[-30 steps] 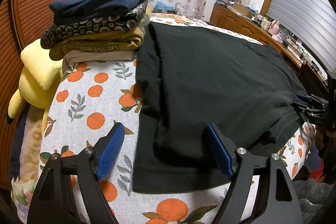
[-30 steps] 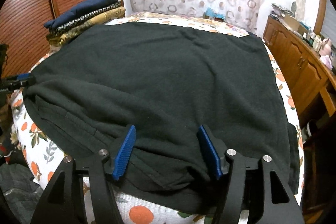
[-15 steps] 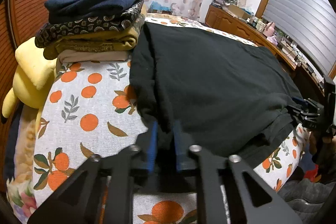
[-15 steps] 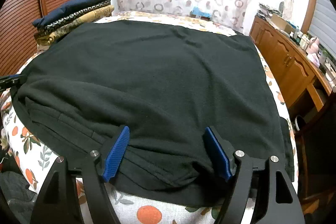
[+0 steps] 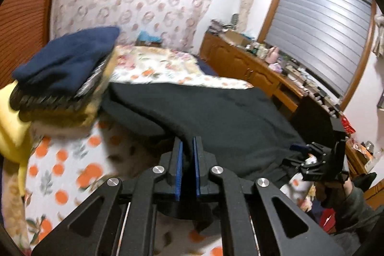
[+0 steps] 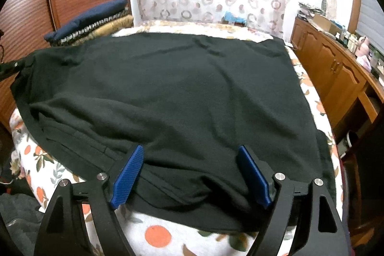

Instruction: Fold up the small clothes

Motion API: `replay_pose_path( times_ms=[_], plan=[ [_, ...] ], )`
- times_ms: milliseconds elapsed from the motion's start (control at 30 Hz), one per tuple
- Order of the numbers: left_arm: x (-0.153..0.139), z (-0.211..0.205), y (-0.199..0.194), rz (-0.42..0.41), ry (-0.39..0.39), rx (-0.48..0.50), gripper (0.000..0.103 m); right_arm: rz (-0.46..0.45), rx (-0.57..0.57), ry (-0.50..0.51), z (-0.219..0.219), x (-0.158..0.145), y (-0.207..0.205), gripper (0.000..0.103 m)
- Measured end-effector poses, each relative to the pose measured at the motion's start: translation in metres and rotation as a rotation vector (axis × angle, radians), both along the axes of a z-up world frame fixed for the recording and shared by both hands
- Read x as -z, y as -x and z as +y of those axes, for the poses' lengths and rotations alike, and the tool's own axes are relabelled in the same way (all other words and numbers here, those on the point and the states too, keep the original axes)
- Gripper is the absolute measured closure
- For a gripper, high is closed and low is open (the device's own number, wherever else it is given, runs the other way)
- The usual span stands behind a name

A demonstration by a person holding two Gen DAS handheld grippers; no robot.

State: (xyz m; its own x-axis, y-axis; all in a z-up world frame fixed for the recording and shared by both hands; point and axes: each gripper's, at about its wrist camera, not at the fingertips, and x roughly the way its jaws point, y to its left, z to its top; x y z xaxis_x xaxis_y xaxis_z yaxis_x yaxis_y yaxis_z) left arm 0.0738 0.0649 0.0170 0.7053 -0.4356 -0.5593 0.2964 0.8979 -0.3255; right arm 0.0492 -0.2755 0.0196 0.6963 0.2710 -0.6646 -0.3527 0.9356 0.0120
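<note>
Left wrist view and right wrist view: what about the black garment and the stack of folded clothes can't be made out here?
- Black garment, left wrist view: the pinched edge is hidden between the pads of the left hand-held gripper.
- Black garment, right wrist view: the near hem is covered by the right hand-held gripper, whose jaws are opening.
- Stack of folded clothes, left wrist view: motion-blurred, lower layers unclear.

Soft, even indoor light; no harsh shadows. The left wrist view is motion-blurred, the right wrist view sharper. Fisheye bending and dark vignetting at edges.
</note>
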Motion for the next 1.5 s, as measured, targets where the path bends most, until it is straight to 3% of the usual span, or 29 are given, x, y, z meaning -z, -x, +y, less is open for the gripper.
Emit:
replay_pose_path(
  times_ms=[200,433,700,867,1067,1167,1200,1267,1333,1400,1500],
  plan=[
    [-0.025,-0.057,-0.021,-0.041,0.021,0.134,0.094,-0.027,0.050,-0.059,-0.037,-0.007,0.011,0.020],
    [-0.054,-0.128,-0.050,-0.081,0.011,0.282,0.094,-0.071,0.101,-0.045,-0.063,-0.009,0.030,0.021],
    [-0.081,-0.183,-0.056,-0.110,-0.013,0.417,0.094,-0.088,0.140,-0.083,-0.082,-0.010,0.043,0.021],
    [-0.086,-0.213,-0.051,-0.098,-0.021,0.483,0.094,-0.095,0.156,-0.095,-0.088,-0.011,0.045,0.021],
    [-0.069,-0.228,-0.059,-0.042,-0.071,0.475,0.093,-0.088,0.160,-0.100,-0.090,-0.010,0.035,0.021],
    [-0.062,-0.223,-0.062,-0.014,-0.095,0.467,0.077,-0.088,0.161,-0.100,-0.095,-0.012,0.030,0.021],
    [-0.061,-0.220,-0.062,-0.018,-0.100,0.459,0.065,-0.091,0.163,-0.100,-0.096,-0.015,0.029,0.021],
    [-0.060,-0.209,-0.061,-0.025,-0.101,0.438,0.056,-0.098,0.164,-0.104,-0.095,-0.017,0.029,0.021],
    [-0.058,-0.197,-0.063,-0.015,-0.099,0.422,0.036,-0.105,0.165,-0.105,-0.094,-0.020,0.027,0.021],
    [-0.056,-0.182,-0.063,-0.021,-0.096,0.385,0.024,-0.112,0.160,-0.106,-0.092,-0.022,0.027,0.021],
    [-0.051,-0.158,-0.064,-0.022,-0.111,0.331,0.023,-0.122,0.145,-0.104,-0.089,-0.025,0.025,0.021]
  ],
)
